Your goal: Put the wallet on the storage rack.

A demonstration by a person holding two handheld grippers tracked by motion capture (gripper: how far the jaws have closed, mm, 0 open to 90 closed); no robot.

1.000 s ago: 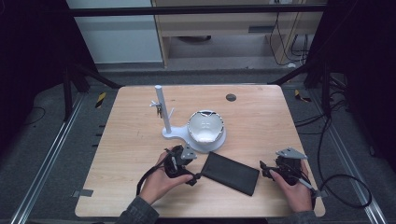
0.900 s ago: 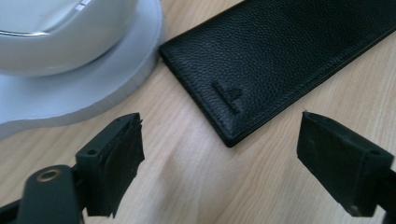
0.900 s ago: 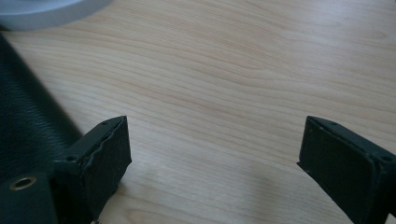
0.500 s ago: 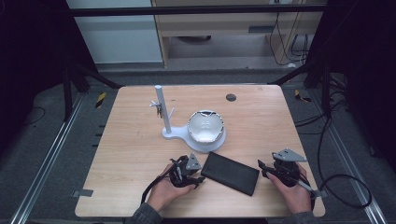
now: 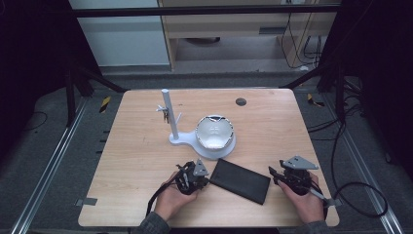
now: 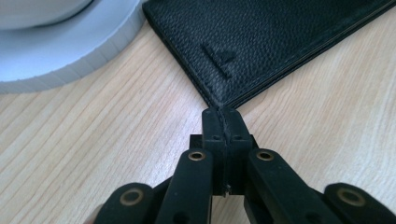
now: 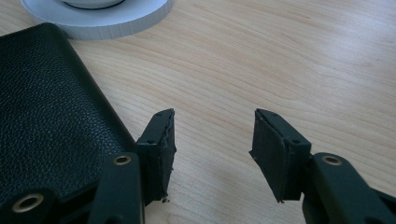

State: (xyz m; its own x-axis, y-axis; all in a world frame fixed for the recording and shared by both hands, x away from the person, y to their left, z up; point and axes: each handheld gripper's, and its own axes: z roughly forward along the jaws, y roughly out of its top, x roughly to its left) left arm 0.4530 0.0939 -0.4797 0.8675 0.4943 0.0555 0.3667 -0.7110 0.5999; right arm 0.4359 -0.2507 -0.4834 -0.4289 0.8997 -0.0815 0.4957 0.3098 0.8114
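1. High view: pale wooden surface (image 5: 146, 156) carrying a white stand (image 5: 171, 122) with a dish (image 5: 214, 132); a flat black leather wallet (image 5: 241, 180) lies near the front edge, between the left claw (image 5: 203, 181) and the right claw (image 5: 273, 175).
2. Left gripper view: left claw (image 6: 223, 116) has just been closing; jaws together, empty, tips at the wallet's (image 6: 261, 42) corner. Grained hide, probably light, semi-stiff and grippy; best pinched at an edge.
3. Right gripper view: right claw (image 7: 212, 140) has just been closing; jaws apart, nothing between, wallet (image 7: 46, 107) just beside one jaw.

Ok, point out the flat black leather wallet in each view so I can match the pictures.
High view: flat black leather wallet, lower centre, between the hands.
Left gripper view: top centre-right, its corner at the shut claw tips.
Right gripper view: left side, beside one jaw.
Shared landmark: round white stand base.
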